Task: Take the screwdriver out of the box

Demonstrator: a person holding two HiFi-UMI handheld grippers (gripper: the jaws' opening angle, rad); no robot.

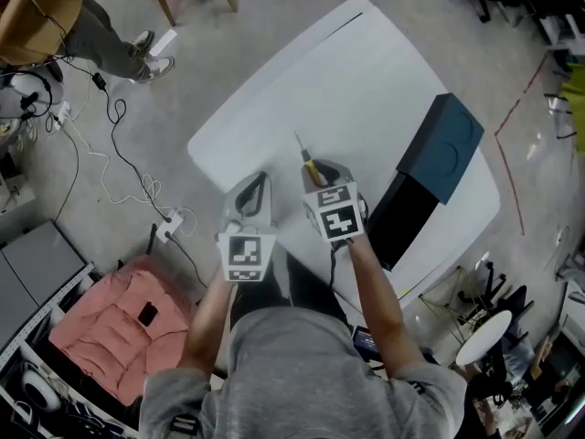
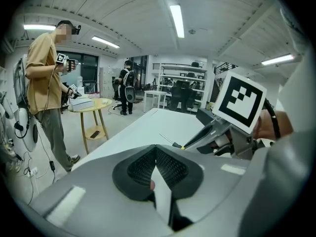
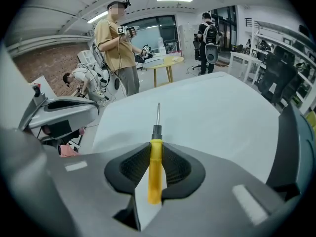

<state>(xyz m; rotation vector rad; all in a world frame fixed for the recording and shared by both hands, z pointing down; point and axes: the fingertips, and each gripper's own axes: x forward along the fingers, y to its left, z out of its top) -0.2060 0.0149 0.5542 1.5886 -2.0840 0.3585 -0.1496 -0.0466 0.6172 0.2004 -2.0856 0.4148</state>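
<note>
Right claw is squeezing the yellow screwdriver by its handle. Its metal tip pointing out over the white table. Left claw is closed with nothing in it. The screwdriver is out of the dark box, which sits on the table nearby. I think the job is almost done, and only putting it down may be left. I count one screwdriver, one box and two claws.
</note>
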